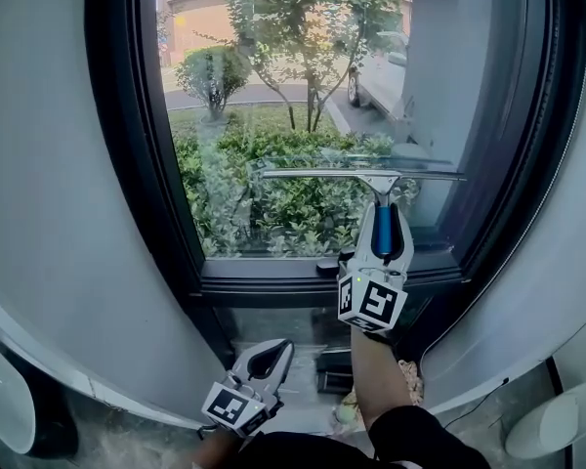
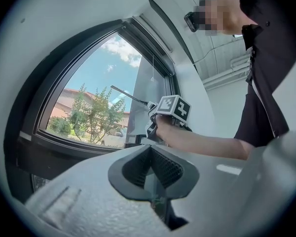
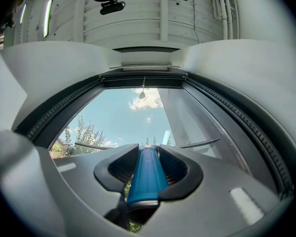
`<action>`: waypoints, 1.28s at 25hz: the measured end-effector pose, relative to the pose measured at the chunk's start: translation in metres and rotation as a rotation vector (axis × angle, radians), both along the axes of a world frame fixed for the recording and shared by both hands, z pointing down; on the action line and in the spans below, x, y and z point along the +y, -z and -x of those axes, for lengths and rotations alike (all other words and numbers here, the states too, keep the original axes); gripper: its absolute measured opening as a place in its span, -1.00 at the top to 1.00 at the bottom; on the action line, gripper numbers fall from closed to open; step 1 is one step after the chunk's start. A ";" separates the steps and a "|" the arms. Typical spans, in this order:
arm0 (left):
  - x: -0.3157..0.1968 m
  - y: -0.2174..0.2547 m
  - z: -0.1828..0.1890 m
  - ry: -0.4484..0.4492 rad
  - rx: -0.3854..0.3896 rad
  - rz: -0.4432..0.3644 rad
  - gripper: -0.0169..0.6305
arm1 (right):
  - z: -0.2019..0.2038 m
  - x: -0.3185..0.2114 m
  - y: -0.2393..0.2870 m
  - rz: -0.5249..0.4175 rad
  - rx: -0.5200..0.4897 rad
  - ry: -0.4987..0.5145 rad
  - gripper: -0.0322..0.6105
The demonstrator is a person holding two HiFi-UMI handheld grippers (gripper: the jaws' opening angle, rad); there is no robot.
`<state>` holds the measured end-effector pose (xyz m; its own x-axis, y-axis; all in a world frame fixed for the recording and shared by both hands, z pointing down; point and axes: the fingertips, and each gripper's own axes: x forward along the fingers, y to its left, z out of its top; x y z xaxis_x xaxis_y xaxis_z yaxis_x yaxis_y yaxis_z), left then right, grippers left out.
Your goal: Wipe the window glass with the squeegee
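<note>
The squeegee [image 1: 356, 175] has a thin metal blade bar lying level against the lower half of the window glass [image 1: 303, 76] and a blue handle [image 1: 383, 231]. My right gripper [image 1: 382, 225] is shut on that handle and points up at the pane. From the right gripper view the blue handle [image 3: 145, 174] runs between the jaws, and the blade [image 3: 200, 143] stretches across the glass ahead. My left gripper [image 1: 266, 358] hangs low under the sill, shut with nothing in it. The left gripper view shows its closed jaws [image 2: 153, 159] and the squeegee blade [image 2: 128, 95] off to the right.
A dark window frame [image 1: 127, 164] and sill [image 1: 273, 277] enclose the pane. White curved walls [image 1: 49, 213] stand on both sides. A dark box [image 1: 332, 369] and a cloth [image 1: 410, 374] lie on the floor below. A person's forearm [image 2: 207, 144] crosses the left gripper view.
</note>
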<state>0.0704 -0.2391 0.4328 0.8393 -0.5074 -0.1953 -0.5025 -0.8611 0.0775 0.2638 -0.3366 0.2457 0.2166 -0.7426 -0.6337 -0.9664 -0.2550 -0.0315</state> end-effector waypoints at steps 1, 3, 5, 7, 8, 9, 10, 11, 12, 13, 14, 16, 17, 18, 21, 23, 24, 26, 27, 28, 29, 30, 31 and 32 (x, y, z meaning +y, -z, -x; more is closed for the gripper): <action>0.000 0.000 0.000 0.001 0.001 0.001 0.95 | 0.000 0.000 -0.002 0.003 -0.001 0.000 0.49; 0.000 0.000 0.001 0.003 0.001 -0.001 0.95 | 0.000 0.000 -0.008 0.012 -0.007 0.001 0.49; 0.000 -0.001 0.001 0.004 0.001 0.002 0.95 | 0.000 0.001 -0.014 0.025 -0.010 0.001 0.49; 0.001 -0.003 0.002 0.008 -0.001 0.011 0.95 | -0.001 0.001 -0.021 0.038 -0.011 0.002 0.49; 0.001 -0.004 0.002 0.009 -0.002 0.015 0.95 | -0.001 0.002 -0.024 0.045 -0.011 0.002 0.49; 0.001 -0.005 0.002 0.010 -0.003 0.019 0.95 | -0.001 0.002 -0.026 0.051 -0.013 0.002 0.49; 0.002 -0.006 0.002 0.009 -0.004 0.022 0.95 | -0.001 0.002 -0.029 0.057 -0.015 0.002 0.49; 0.002 -0.006 0.002 0.009 -0.005 0.024 0.95 | -0.001 0.003 -0.031 0.063 -0.017 0.001 0.49; 0.003 -0.007 0.001 0.008 -0.005 0.026 0.95 | -0.001 0.003 -0.033 0.067 -0.019 0.001 0.49; 0.003 -0.007 0.001 0.008 -0.003 0.028 0.95 | -0.001 0.003 -0.035 0.072 -0.020 0.002 0.49; 0.004 -0.007 0.000 0.008 0.000 0.029 0.95 | -0.001 0.003 -0.036 0.078 -0.020 0.002 0.49; 0.005 -0.007 0.000 0.008 0.003 0.033 0.95 | 0.000 0.003 -0.041 0.088 -0.018 0.003 0.49; 0.006 -0.008 0.000 0.007 0.002 0.034 0.95 | 0.000 0.003 -0.043 0.093 -0.019 0.002 0.49; 0.006 -0.009 0.001 0.006 0.000 0.034 0.95 | 0.000 0.004 -0.045 0.097 -0.020 0.001 0.49; 0.008 -0.010 0.002 0.005 -0.003 0.040 0.95 | 0.000 0.004 -0.049 0.109 -0.020 -0.002 0.49; 0.008 -0.010 0.002 0.005 0.007 0.049 0.95 | 0.000 0.004 -0.053 0.116 -0.022 -0.002 0.49; 0.008 -0.009 0.003 0.006 0.017 0.057 0.95 | 0.000 0.004 -0.055 0.120 -0.024 -0.001 0.49; 0.007 -0.007 0.004 0.009 0.031 0.064 0.95 | -0.001 0.003 -0.058 0.128 -0.028 0.000 0.49; 0.006 -0.005 0.005 0.012 0.033 0.063 0.95 | -0.001 0.003 -0.060 0.132 -0.029 0.000 0.49; 0.005 -0.005 0.006 0.016 0.035 0.062 0.95 | -0.001 0.003 -0.061 0.134 -0.030 0.000 0.49; 0.005 -0.005 0.008 0.020 0.036 0.063 0.95 | -0.001 0.003 -0.063 0.137 -0.030 -0.001 0.49; 0.004 -0.005 0.009 0.024 0.037 0.064 0.95 | -0.001 0.003 -0.065 0.141 -0.030 -0.001 0.49; 0.003 -0.006 0.010 0.028 0.038 0.067 0.95 | 0.000 0.004 -0.067 0.144 -0.030 0.000 0.49; 0.003 -0.006 0.011 0.031 0.038 0.069 0.95 | 0.000 0.004 -0.069 0.147 -0.030 0.000 0.49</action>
<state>0.0599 -0.2360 0.4393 0.8156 -0.5466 -0.1899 -0.5247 -0.8369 0.1556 0.2637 -0.3330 0.3145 0.2335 -0.8272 -0.5111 -0.9657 -0.2585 -0.0228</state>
